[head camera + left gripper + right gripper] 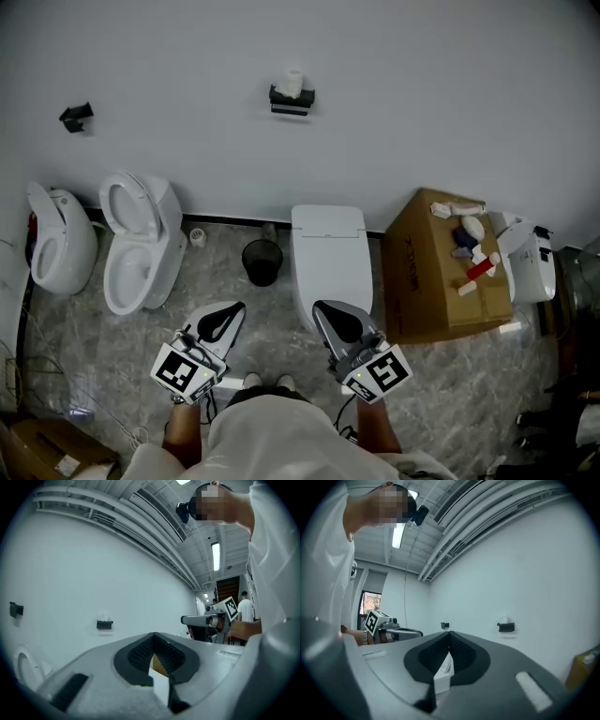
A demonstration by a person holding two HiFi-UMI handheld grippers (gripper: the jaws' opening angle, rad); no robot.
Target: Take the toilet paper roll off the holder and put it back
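**Inspector:** Walls and floor?

**Surveyor:** Plain white painted wall [422,94], with a black skirting strip [225,219] along its foot. Grey marbled stone floor [103,337].

**Inspector:** Fixtures?

**Surveyor:** Three stand against the wall. A narrow white ceramic toilet [58,246] is at the floor's left edge. A white toilet with raised lid [141,244] is just beside it. A white toilet with flat closed lid [328,253] is near the middle. A small round black bin [262,262] sits between the latter two. A brown cardboard box [422,281] stands just right of the closed one.

**Inspector:** Light?

**Surveyor:** One long fluorescent ceiling tube [215,556], lit. Grey ceiling pipes [117,513] run along the wall. A daylit window [370,604] is at the far end.
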